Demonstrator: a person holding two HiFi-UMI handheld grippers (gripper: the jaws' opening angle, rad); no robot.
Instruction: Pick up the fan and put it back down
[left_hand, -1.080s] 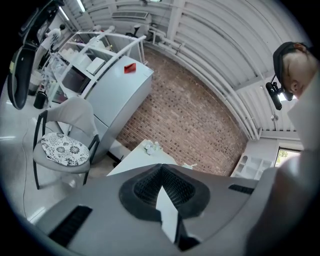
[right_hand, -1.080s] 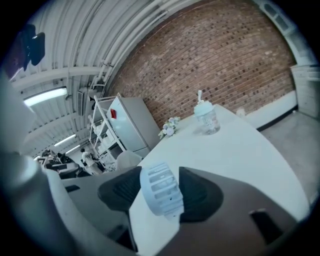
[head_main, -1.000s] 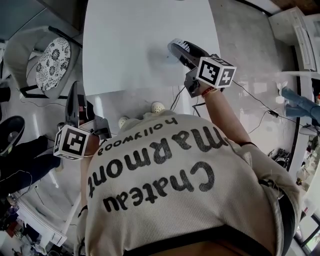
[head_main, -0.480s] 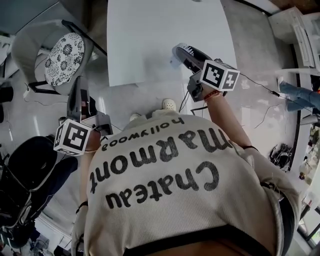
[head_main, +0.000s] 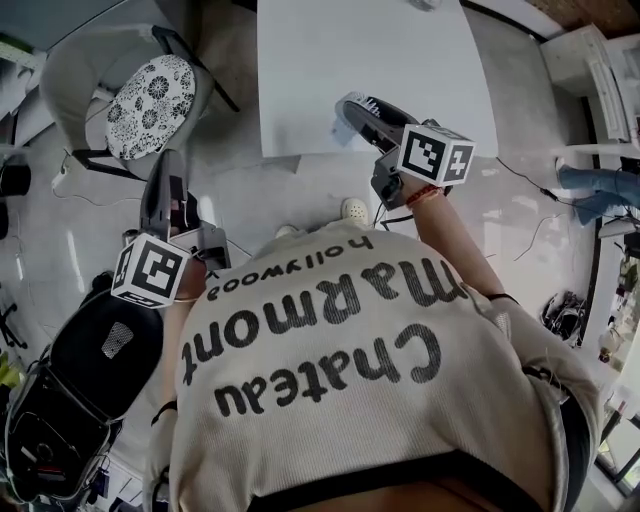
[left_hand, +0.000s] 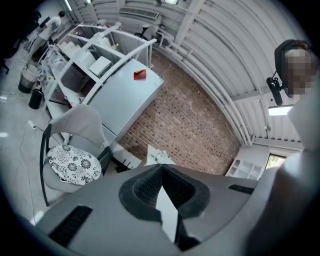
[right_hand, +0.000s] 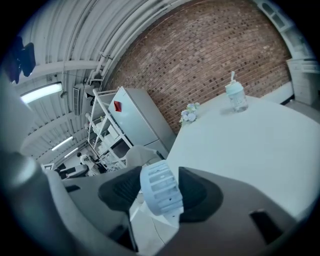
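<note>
A small pale-blue fan (right_hand: 161, 192) with a round slatted grille sits between the pads of my right gripper (right_hand: 159, 174), which is shut on it. From the head view the fan (head_main: 340, 128) hangs in the air at the near edge of the white table (head_main: 370, 60), held by the right gripper (head_main: 348, 108). My left gripper (head_main: 165, 172) is out to the left over the floor, away from the table. Its jaws meet at the tips with nothing between them, as the left gripper view (left_hand: 161, 166) shows.
A chair with a flower-patterned cushion (head_main: 150, 90) stands left of the table. A black chair (head_main: 90, 360) is at the lower left. On the far end of the table (right_hand: 250, 145) stand a bottle (right_hand: 236, 97) and a small bunch of flowers (right_hand: 189, 113). Cables lie on the floor (head_main: 520, 180).
The table and patterned chair have slid up and right in the head view. The right gripper, still holding the fan, now sits at the table's near edge instead of over it.
</note>
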